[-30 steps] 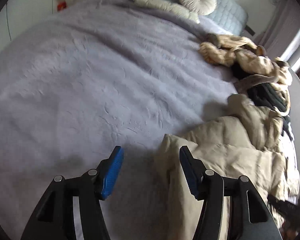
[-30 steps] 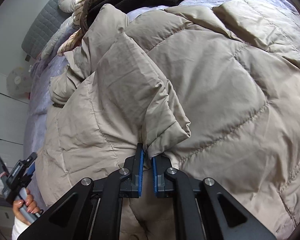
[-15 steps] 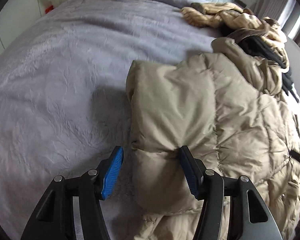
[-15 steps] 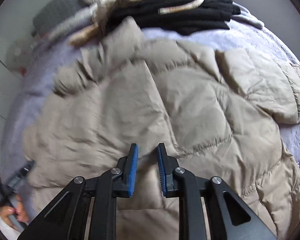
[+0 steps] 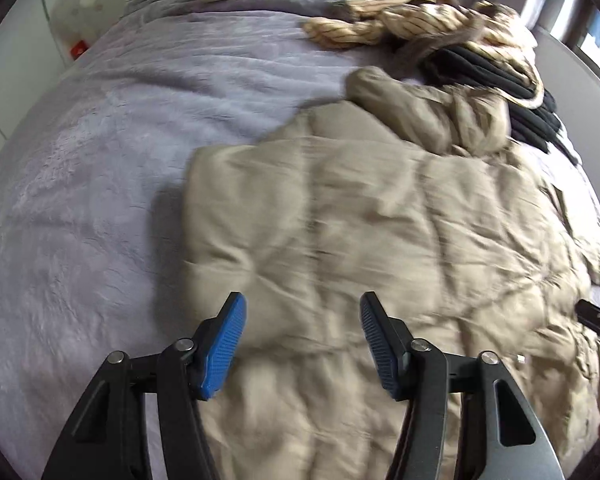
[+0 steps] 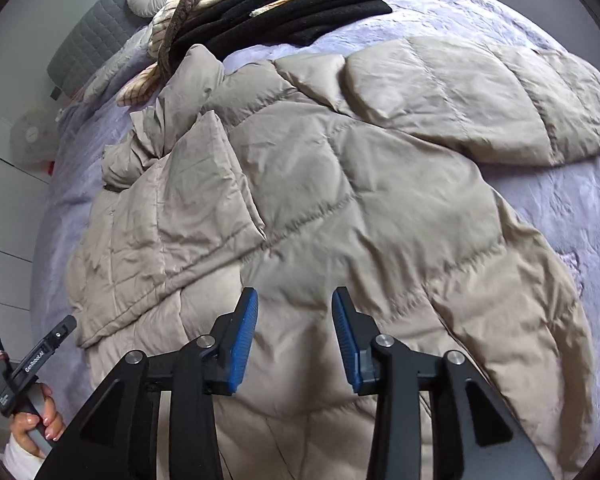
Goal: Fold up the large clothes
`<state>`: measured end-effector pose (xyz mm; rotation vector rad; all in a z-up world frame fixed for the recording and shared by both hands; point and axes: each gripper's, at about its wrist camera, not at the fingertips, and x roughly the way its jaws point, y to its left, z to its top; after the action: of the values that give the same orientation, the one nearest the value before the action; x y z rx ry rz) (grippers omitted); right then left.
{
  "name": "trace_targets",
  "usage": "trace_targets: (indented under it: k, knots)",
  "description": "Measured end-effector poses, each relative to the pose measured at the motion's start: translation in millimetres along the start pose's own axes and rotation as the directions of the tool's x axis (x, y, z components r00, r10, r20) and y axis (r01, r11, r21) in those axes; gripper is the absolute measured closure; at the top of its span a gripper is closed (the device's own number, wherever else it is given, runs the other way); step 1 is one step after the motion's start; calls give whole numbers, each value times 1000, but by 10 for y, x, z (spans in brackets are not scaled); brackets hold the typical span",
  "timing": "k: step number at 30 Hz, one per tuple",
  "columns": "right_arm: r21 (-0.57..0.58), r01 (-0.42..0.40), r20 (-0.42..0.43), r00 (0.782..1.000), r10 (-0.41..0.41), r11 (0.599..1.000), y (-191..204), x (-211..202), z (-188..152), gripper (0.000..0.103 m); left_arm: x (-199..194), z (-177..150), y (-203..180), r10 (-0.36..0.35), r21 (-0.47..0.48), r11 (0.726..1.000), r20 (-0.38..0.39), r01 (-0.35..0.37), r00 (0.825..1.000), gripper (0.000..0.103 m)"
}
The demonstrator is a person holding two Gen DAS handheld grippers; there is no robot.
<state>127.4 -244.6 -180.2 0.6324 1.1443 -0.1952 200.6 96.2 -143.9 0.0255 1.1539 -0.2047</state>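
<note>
Beige puffer coat (image 6: 340,184) blurred in left view, both tongs (image 5: 300,336) (image 6: 294,336) just opening, empty

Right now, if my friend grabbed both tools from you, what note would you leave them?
Left tool: open, nothing between its blue pads, over the near part of the beige quilted puffer coat.
Right tool: jaws have just been opening, empty, also above the coat.
The coat lies on the lilac fleece bedspread. One sleeve is folded in across the body; the other sleeve lies spread out to the side.
A pile of black and tan clothes sits near the headboard.
Left to do: probably fold in the second sleeve, then fold the body.
</note>
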Motion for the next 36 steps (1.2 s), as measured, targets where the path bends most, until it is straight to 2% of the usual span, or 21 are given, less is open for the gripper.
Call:
trace_targets:
  k: [1, 3, 5, 7, 8, 9, 12, 13, 16, 17, 25, 28, 30, 32, 36]
  knots:
    - [5, -6, -6, 1000, 6, 1000, -36, -13, -25, 57, -23, -18, -92, -1, 7, 1000, -2, 1, 1000, 9]
    - [11, -18, -16, 1000, 18, 1000, -100, -43, -58, 55, -96, -61, -293, -2, 32, 999, 13, 2, 1000, 9]
    - [15, -33, -19, 999, 34, 999, -157, -80, -96, 48, -108, -102, -499, 1, 58, 998, -1, -1, 1000, 9]
    - [17, -49, -23, 999, 49, 999, -217, -113, -96, 47, -108, -137, -649, -3, 66, 998, -10, 3, 1000, 9]
    - [20, -55, -25, 998, 55, 998, -245, -126, -96, 43, -105, -154, -728, -3, 71, 997, -14, 4, 1000, 7]
    - [24, -64, -28, 998, 65, 998, -276, -141, -90, 40, -100, -176, -828, 7, 77, 997, -20, -6, 1000, 0]
    - [24, -103, -36, 994, 104, 994, -352, -195, -72, 28, -130, -220, -1041, 29, 86, 996, -19, -27, 999, 0]
    - [18, -117, -38, 992, 118, 993, -370, -215, -61, 21, -141, -228, -1098, 32, 84, 996, -22, -30, 999, 0]
    - [-6, -148, -35, 988, 148, 989, -421, -281, -27, 18, -181, -240, -1248, 32, 48, 998, -39, -30, 999, 0]
    - [-11, -157, -33, 987, 157, 987, -439, -298, -18, 14, -201, -241, -1309, 30, 32, 999, -45, -28, 999, 0]
    - [-23, -230, -20, 973, 229, 973, -694, -448, 106, 13, -345, -275, -1737, 72, 14, 997, -36, -71, 997, 0]
    - [1, -236, 10, 972, 236, 972, -834, -491, 130, 13, -295, -290, -1874, 59, 12, 998, -65, -59, 996, 0]
    - [18, -222, 16, 975, 222, 975, -954, -513, 163, 13, -240, -303, -1979, 52, 17, 999, -90, -51, 995, 0]
    - [51, -202, 25, 979, 201, 978, -1134, -537, 211, 13, -185, -304, -2094, 74, 37, 997, -98, -71, 992, 0]
    - [124, -136, 54, 990, 131, 983, -1596, -637, 362, 12, -95, -242, -2217, 61, 38, 998, -109, -57, 992, 0]
